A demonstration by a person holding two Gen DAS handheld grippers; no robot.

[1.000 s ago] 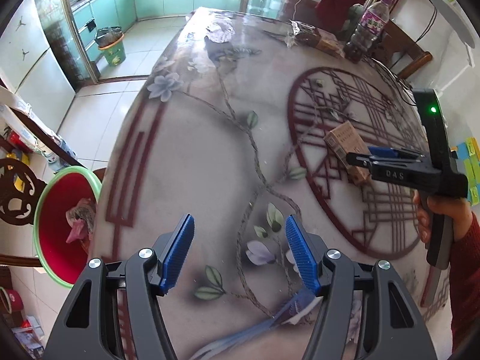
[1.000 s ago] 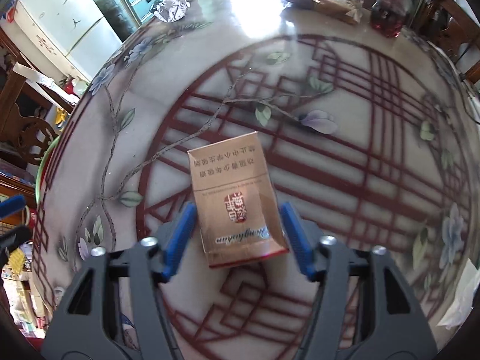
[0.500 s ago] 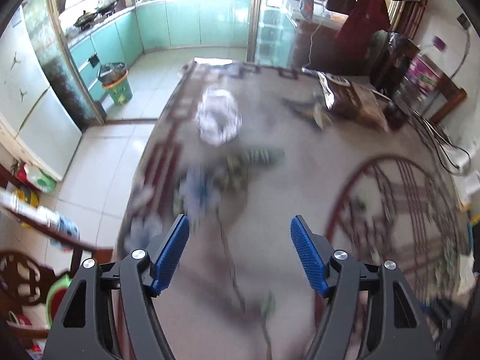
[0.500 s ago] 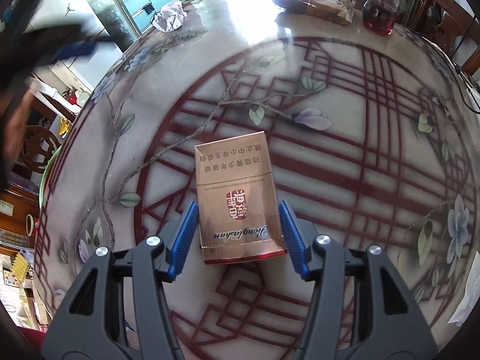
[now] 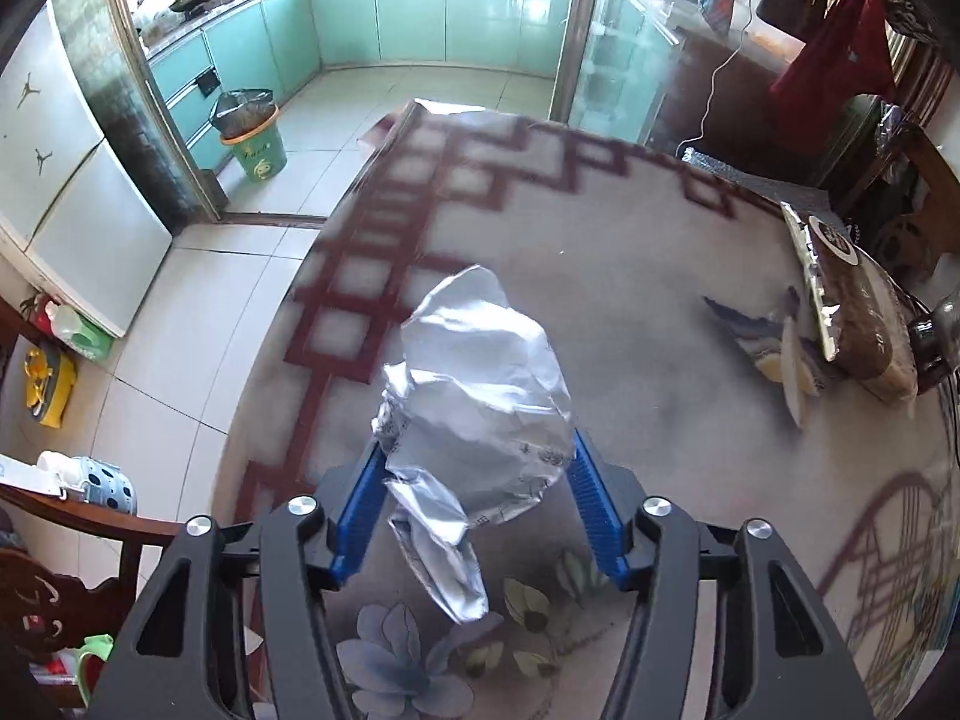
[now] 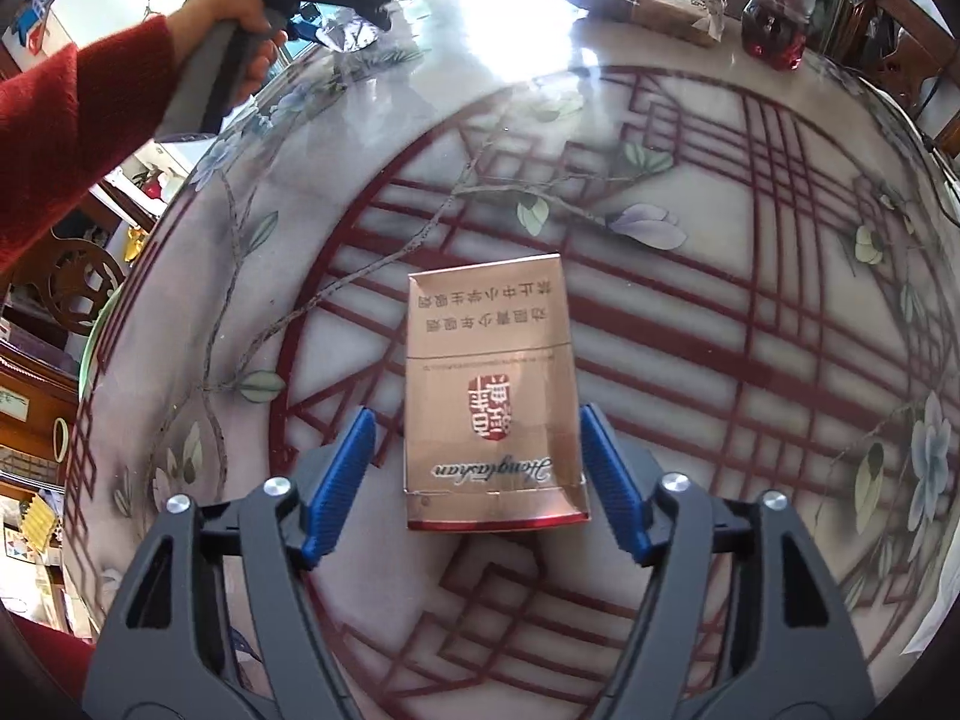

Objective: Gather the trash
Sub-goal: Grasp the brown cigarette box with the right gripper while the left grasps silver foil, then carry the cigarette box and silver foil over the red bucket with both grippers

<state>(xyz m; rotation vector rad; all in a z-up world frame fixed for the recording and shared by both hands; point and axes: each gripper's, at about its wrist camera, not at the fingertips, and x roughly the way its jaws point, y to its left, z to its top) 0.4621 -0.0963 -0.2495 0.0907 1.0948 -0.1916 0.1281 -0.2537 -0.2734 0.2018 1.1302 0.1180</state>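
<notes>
A crumpled silver foil wrapper lies on the patterned table between the fingers of my left gripper. The jaws are open around it, close to its sides. In the right wrist view a copper-coloured cigarette pack lies flat on the table between the fingers of my right gripper, which is open with gaps on both sides. The left gripper and the hand holding it show at the far left of that view, over the foil.
A bread loaf in a foil-edged bag and a printed wrapper lie at the right. A red-liquid bottle stands at the table's far edge. A green bin stands on the kitchen floor. A wooden chair is at the table's left.
My left gripper has swept across the table to the far end and now straddles the foil wrapper. My right gripper has stayed around the cigarette pack, edging slightly forward.
</notes>
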